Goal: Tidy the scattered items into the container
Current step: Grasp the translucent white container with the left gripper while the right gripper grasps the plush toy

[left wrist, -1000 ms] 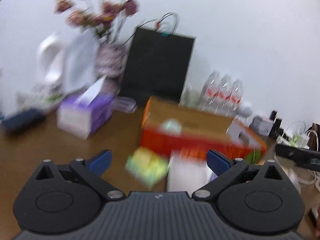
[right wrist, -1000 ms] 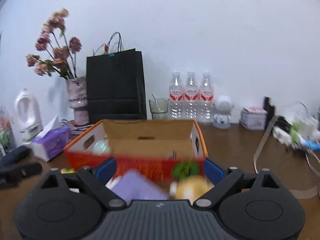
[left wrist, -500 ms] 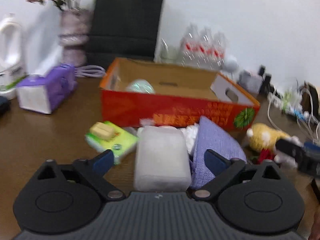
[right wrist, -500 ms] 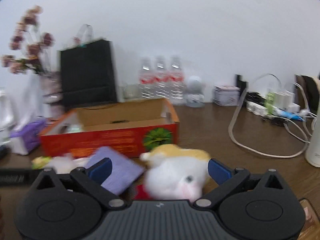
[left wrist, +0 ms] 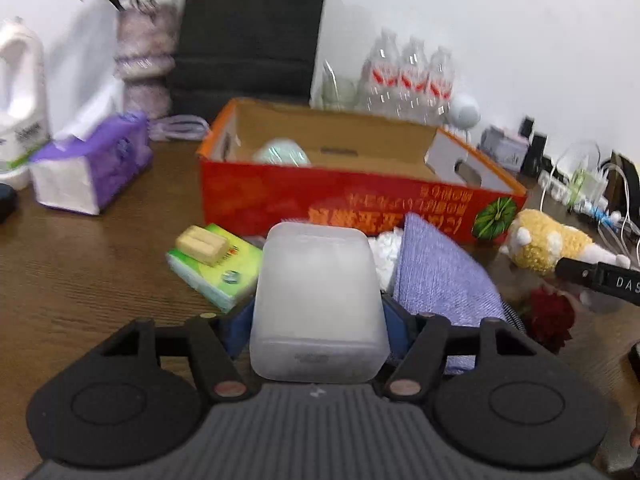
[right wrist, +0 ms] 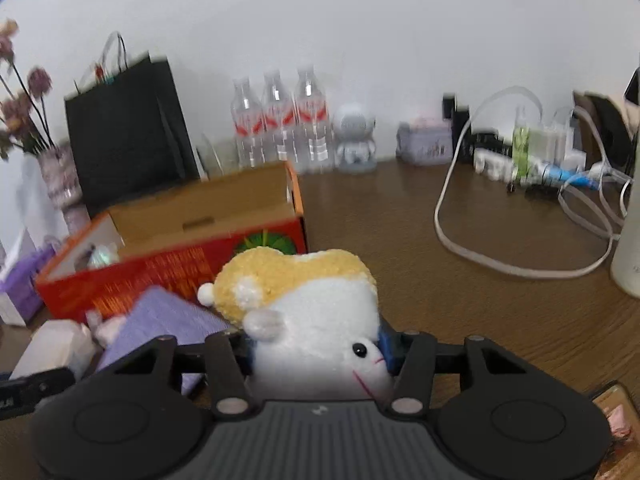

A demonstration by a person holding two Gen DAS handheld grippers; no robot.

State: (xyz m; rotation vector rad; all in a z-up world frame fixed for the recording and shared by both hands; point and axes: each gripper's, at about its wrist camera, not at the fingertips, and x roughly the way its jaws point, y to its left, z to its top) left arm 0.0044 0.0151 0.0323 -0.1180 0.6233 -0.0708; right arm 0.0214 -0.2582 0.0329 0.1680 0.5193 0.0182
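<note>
claws are both closing at once: my left claw is squeezing the frosted plastic box on the counter, my right claw is pinching the plush toy, both just in front of the orange carton so each needs only a short carry.

Left tongs and right tongs: black linkage arms, blue pads, silver pivot screws, ribbed grey housing.

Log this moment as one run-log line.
left gripper: closing around translucent box | right gripper: closing around plush toy | red carton: one greenish item inside
</note>
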